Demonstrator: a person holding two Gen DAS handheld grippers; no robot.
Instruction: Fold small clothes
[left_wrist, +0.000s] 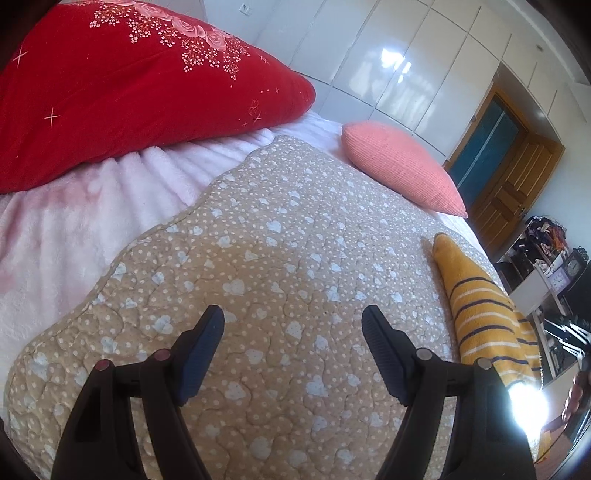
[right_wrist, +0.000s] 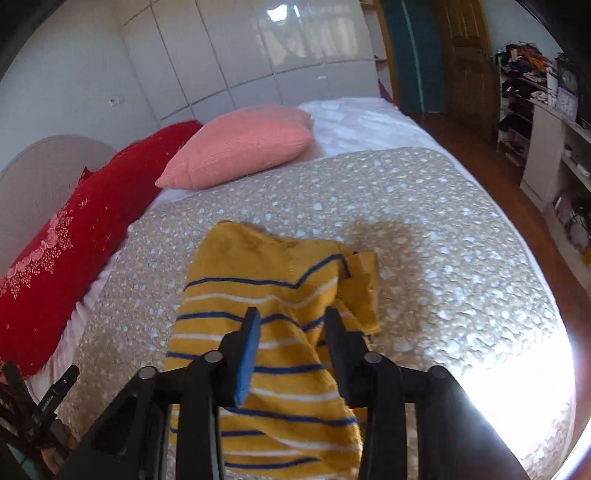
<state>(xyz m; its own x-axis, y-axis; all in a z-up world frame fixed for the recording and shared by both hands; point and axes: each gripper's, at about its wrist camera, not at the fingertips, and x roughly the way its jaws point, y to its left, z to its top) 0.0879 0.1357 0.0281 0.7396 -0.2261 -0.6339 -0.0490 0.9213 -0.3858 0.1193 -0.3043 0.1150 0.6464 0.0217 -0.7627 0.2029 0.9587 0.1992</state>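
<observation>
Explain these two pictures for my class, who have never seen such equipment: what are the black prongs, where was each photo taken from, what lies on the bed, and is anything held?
No robot here: a person holds a two-finger gripper in each hand, each carrying a wide-angle camera looking along its fingers. The left gripper is open over bare quilt. The right gripper hangs above a yellow striped garment lying crumpled on the quilt; its pads do not seem to pinch the cloth, so nothing looks held. Also on the bed: a red cushion and a pink cushion.

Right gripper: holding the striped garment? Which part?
Cannot tell. The right gripper has its jaws apart over the yellow striped garment, with no visible pinch. The left gripper is open and empty.
</observation>
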